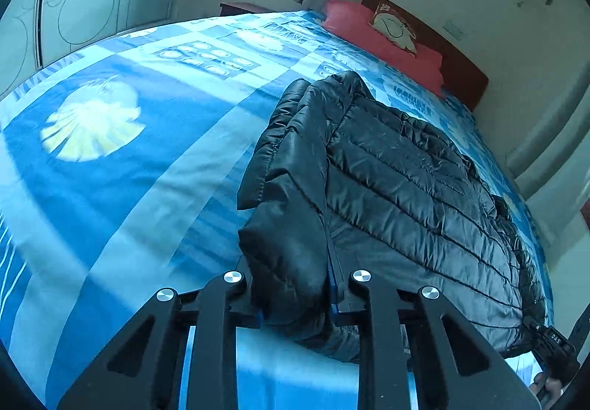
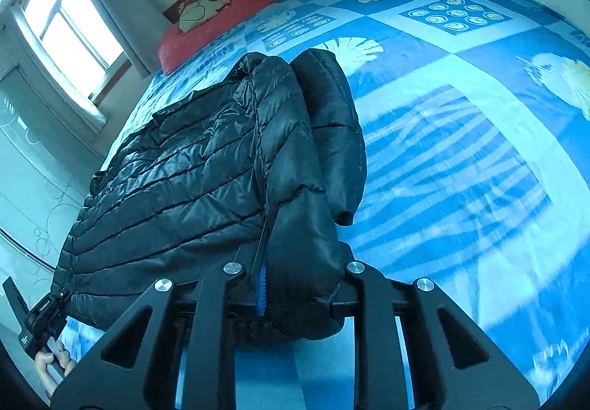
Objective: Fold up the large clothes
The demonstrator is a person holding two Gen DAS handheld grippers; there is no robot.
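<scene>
Two grippers: both in view, one per wrist camera, each clamped on the same garment.
Garment: black quilted puffer jacket [image 1: 405,170] [image 2: 177,181], shiny fabric, lying on the bed along its near edge, sleeves folded in over the body.
Left gripper [image 1: 295,299]: black two-finger tool, jaws pinched together on a bunched fold of the jacket's near hem; fabric fills the gap, blue pad edge showing beside it.
Right gripper [image 2: 302,295]: same build, jaws squeezed on another bunched fold of the near hem; blue ribbed pad visible against the cloth.
Sleeve in left view: folded sleeve lies on the jacket's left side, cuff pointing near.
Sleeve in right view: folded sleeve lies on the jacket's right side, cuff hanging open just right of the clamped fold.
Surface: blue and white patterned bedspread [image 1: 129,170] [image 2: 461,152], shell and stripe print, jacket resting directly on it.
Far end: red pillow [image 1: 368,30] [image 2: 221,19] against a dark wooden headboard [image 1: 461,67], well apart from the jacket.
Cross view: right gripper's handle at the left view's lower right corner; a hand [image 2: 51,365] on the left gripper's handle at the right view's lower left corner.
Background: bright window with pale curtains [image 2: 70,26] on the far wall.
</scene>
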